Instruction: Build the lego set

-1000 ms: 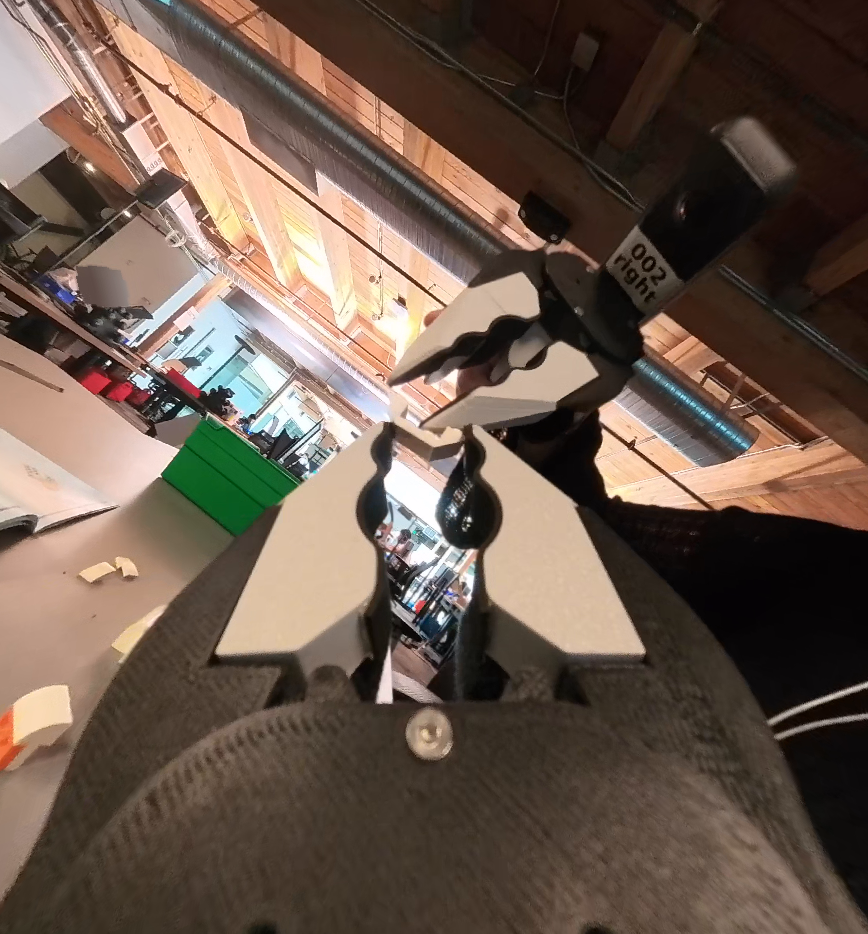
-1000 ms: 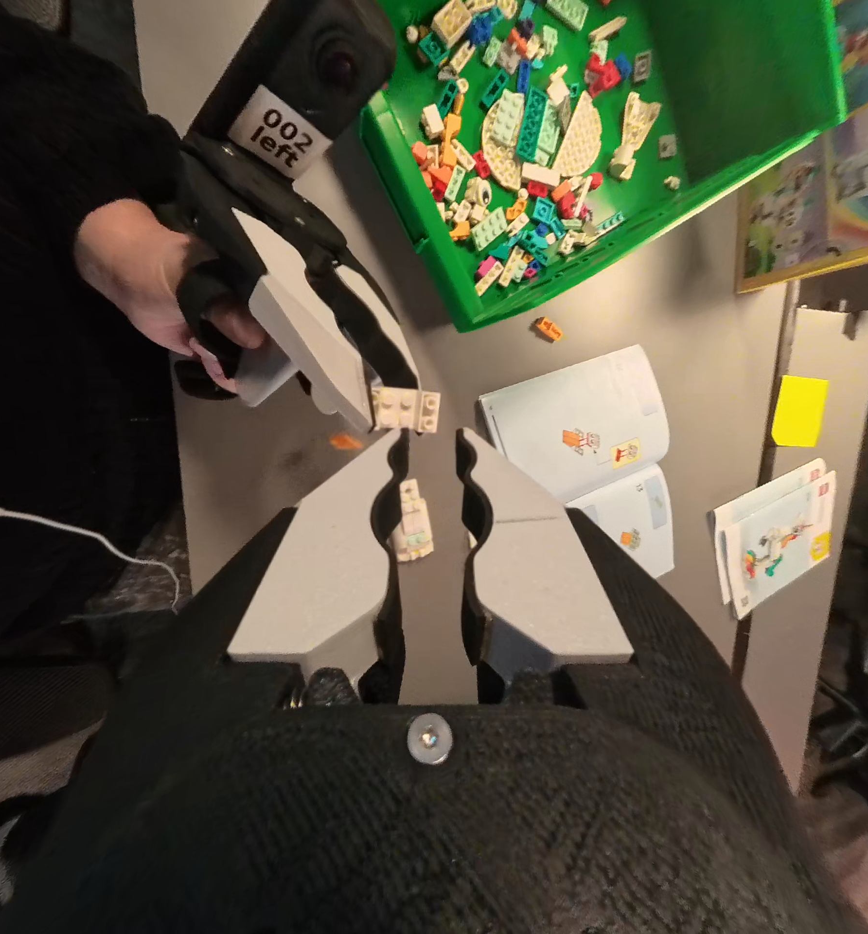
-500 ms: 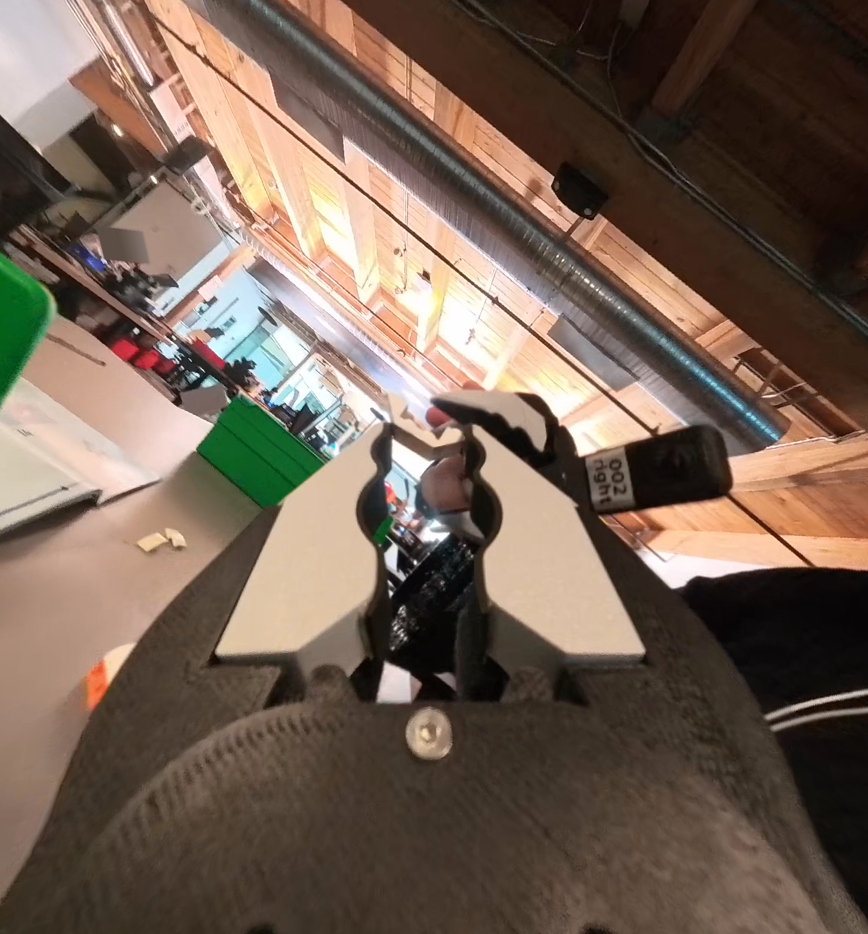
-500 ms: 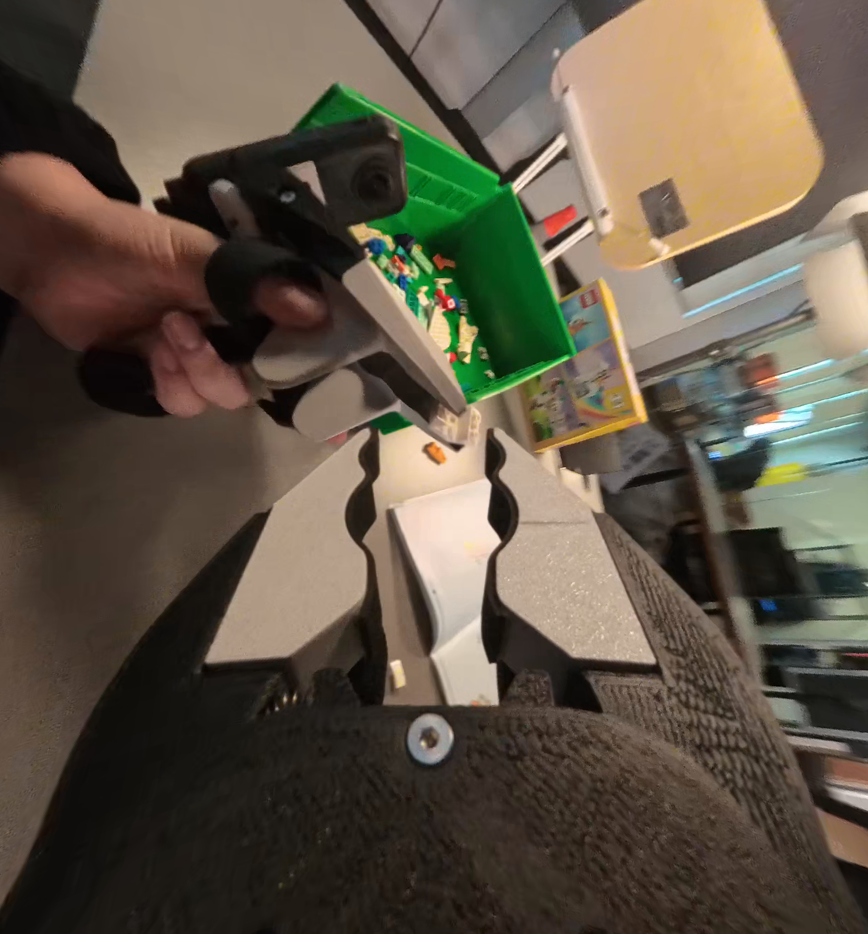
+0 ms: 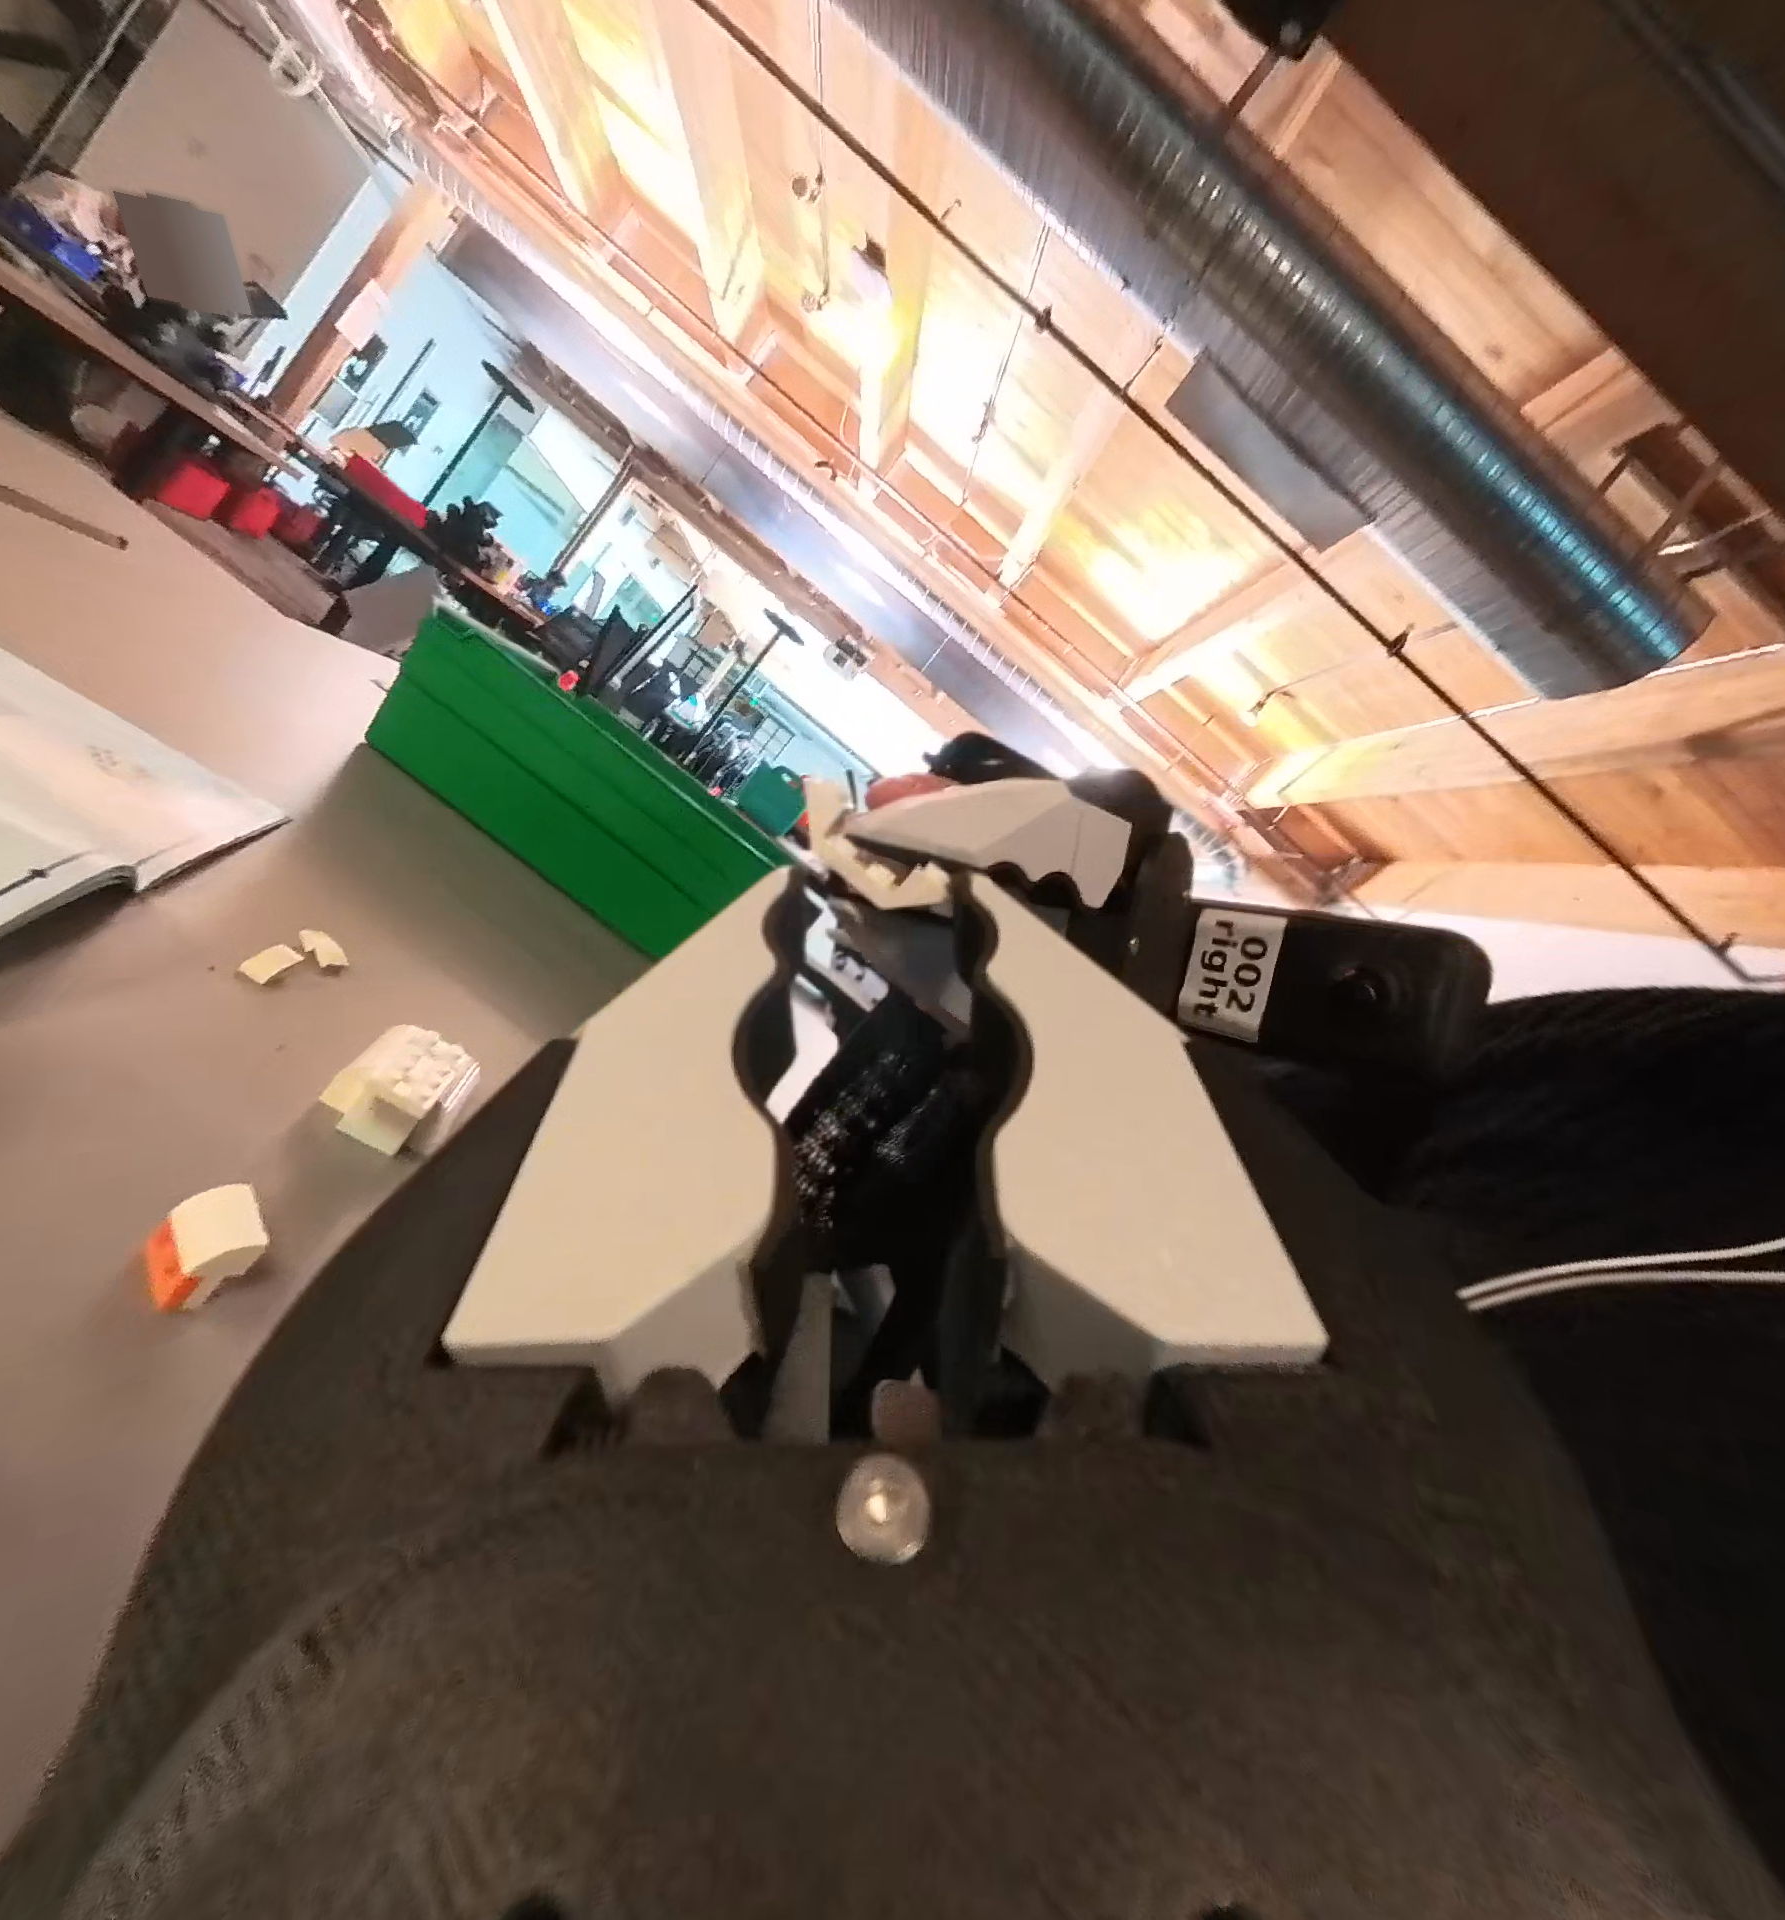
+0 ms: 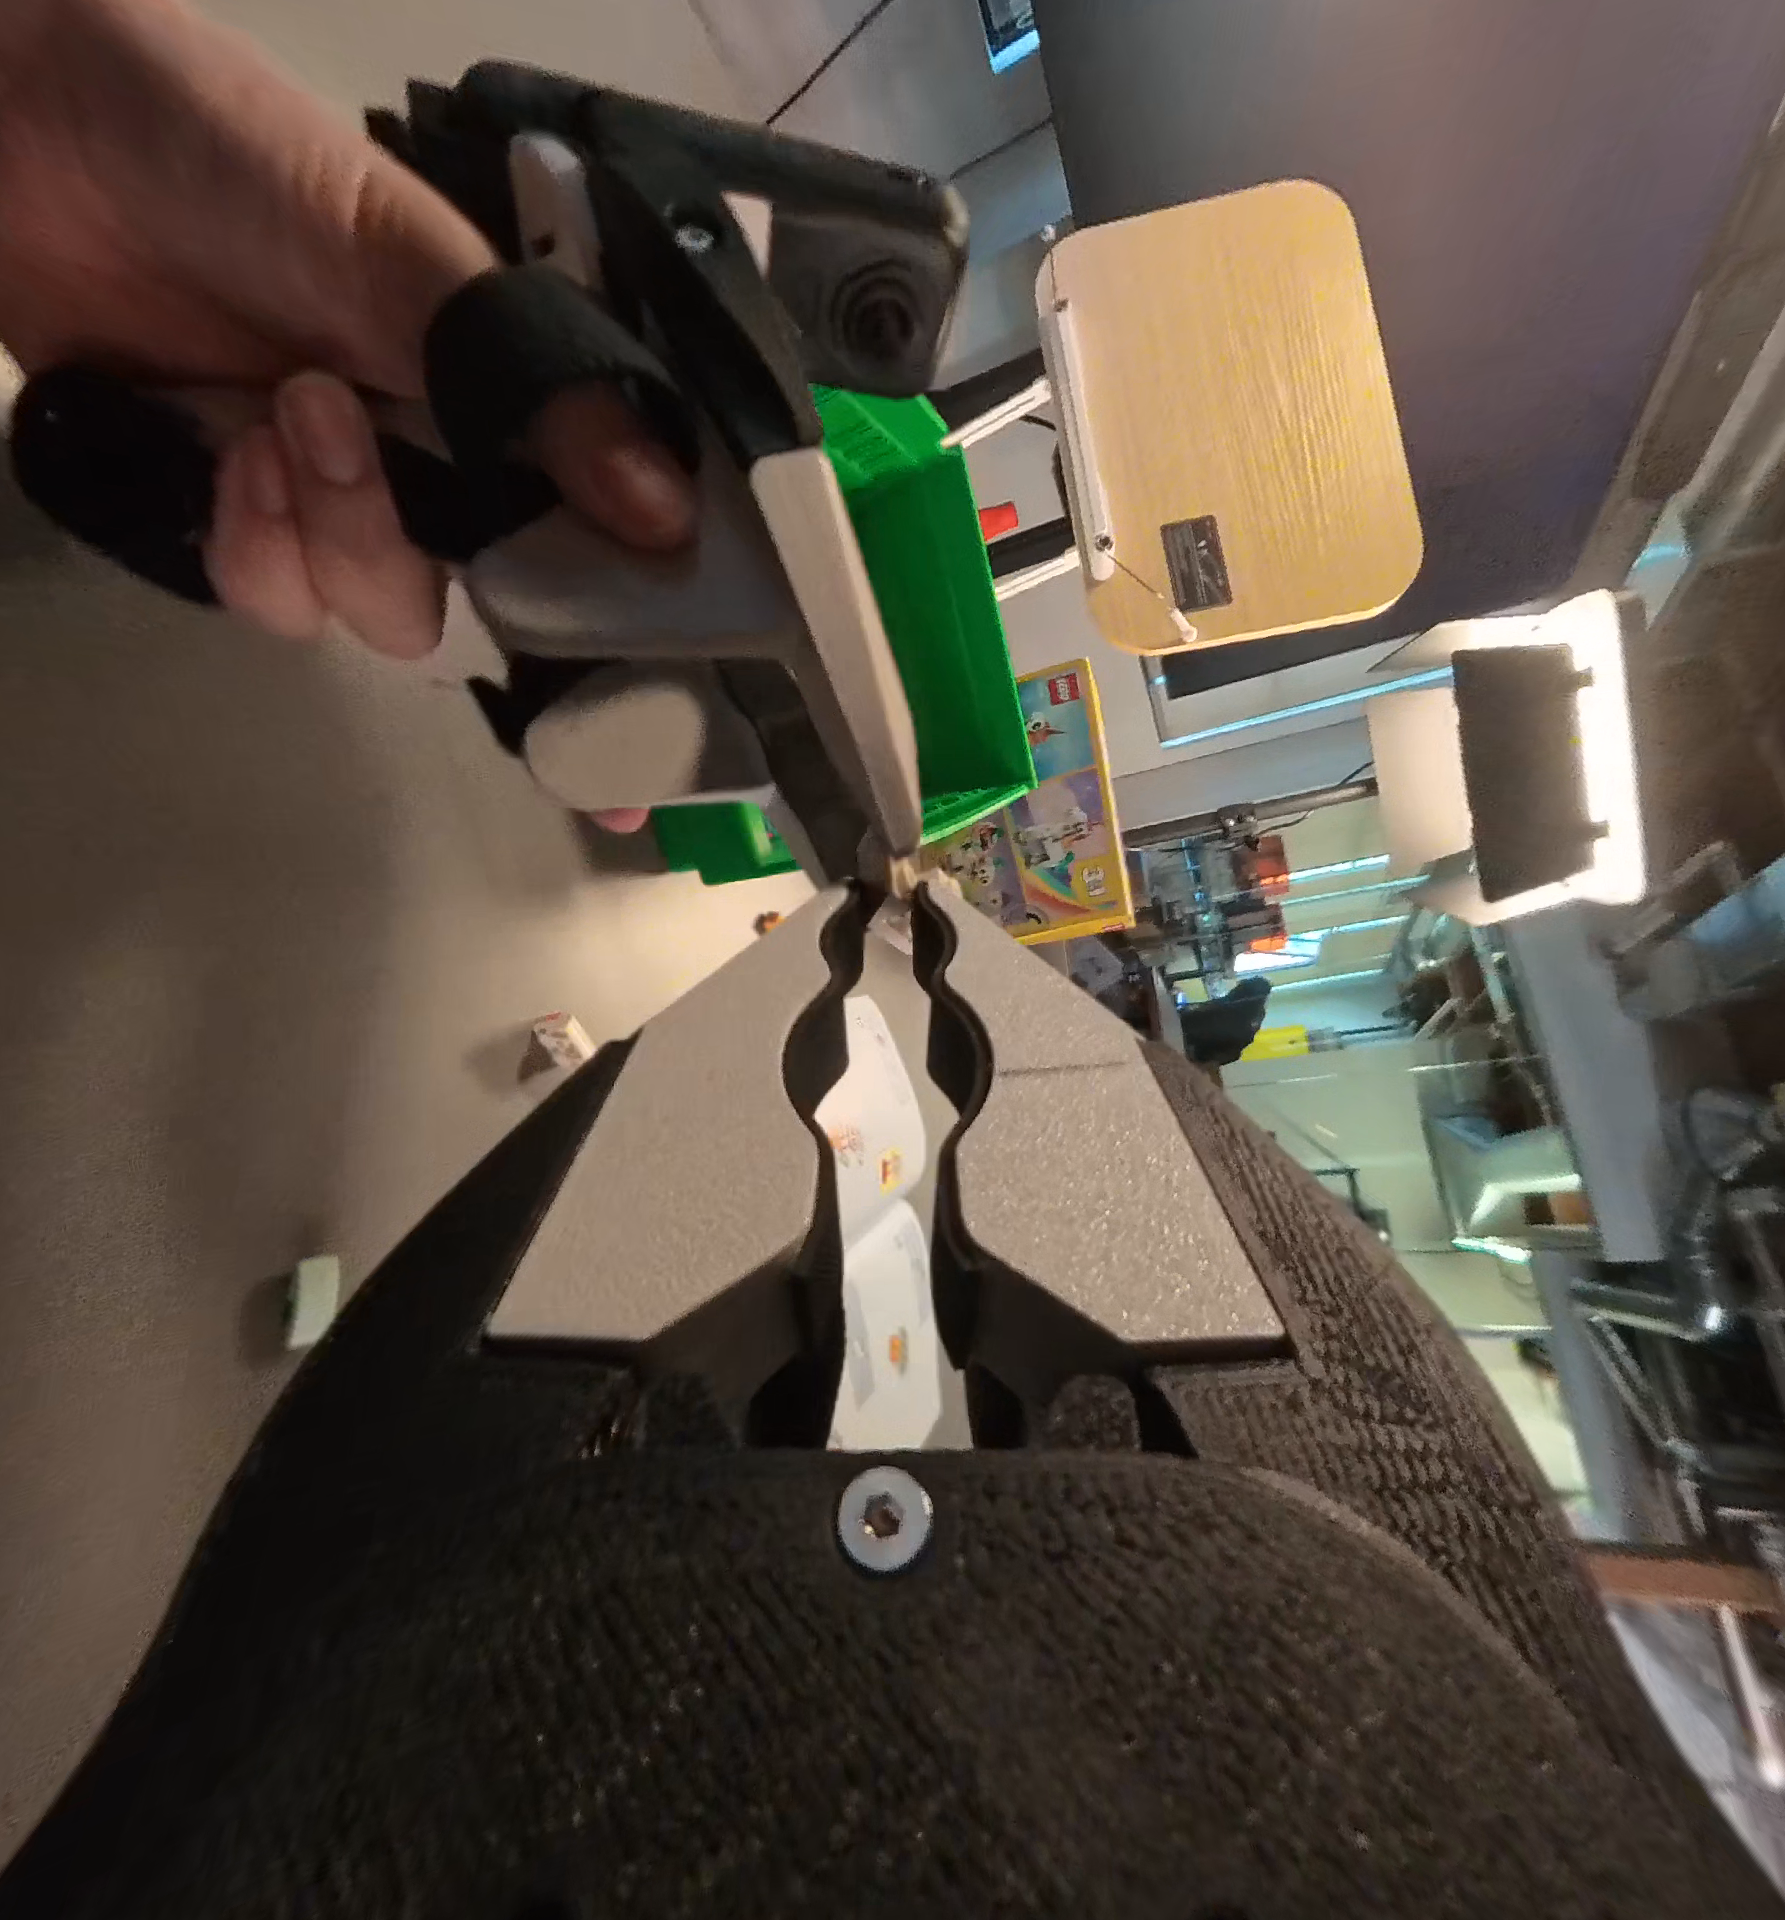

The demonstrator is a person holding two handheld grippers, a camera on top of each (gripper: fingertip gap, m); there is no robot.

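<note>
In the left wrist view my left gripper (image 5: 877,881) is shut on a small white lego piece (image 5: 883,885), held up off the grey table (image 5: 67,1101). My right gripper (image 5: 872,831) comes in from the right and its fingers close around the same piece. In the right wrist view my right gripper (image 6: 885,891) has its jaws nearly together on the white piece (image 6: 898,875). The left gripper (image 6: 883,831), held by a hand (image 6: 275,416), points down onto it from above. Most of the piece is hidden by the fingertips.
On the table lie a white brick assembly (image 5: 400,1081), an orange-and-white piece (image 5: 207,1242), small cream pieces (image 5: 290,956) and an open instruction booklet (image 5: 57,800). A green bin (image 5: 576,790) stands behind, also in the right wrist view (image 6: 929,623), beside a yellow lego box (image 6: 1059,831).
The right gripper swung from looking down at the table to level with the left gripper. Its jaws narrowed from wide open onto the white piece held by the left gripper.
</note>
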